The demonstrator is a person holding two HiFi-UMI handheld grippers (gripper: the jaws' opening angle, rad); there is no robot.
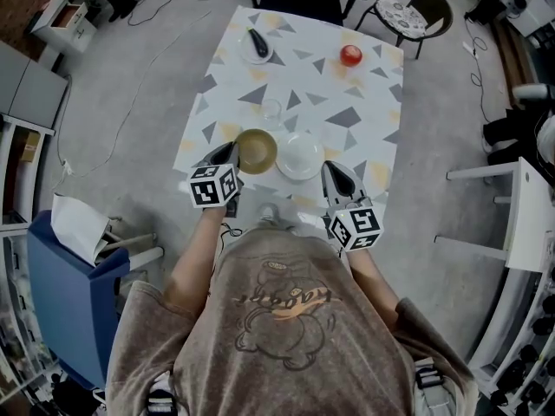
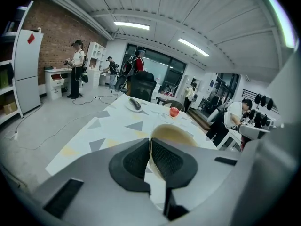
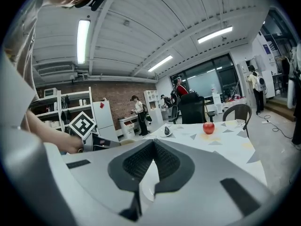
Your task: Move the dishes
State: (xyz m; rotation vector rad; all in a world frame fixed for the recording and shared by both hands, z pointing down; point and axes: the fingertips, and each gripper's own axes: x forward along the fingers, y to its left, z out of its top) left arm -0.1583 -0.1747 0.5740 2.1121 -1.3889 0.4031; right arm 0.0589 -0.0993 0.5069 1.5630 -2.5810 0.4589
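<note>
A brown bowl and a white bowl stand side by side near the front edge of the triangle-patterned table. My left gripper is shut on the brown bowl's left rim; in the left gripper view the thin rim of the brown bowl runs between the pads of the left gripper. My right gripper is at the white bowl's right edge. In the right gripper view the right gripper is closed, with the white bowl showing between its pads.
A small plate with a dark eggplant sits at the far left of the table. A red apple lies far right and a clear glass stands mid-table. Chairs stand beyond the far edge. A blue bin is on my left.
</note>
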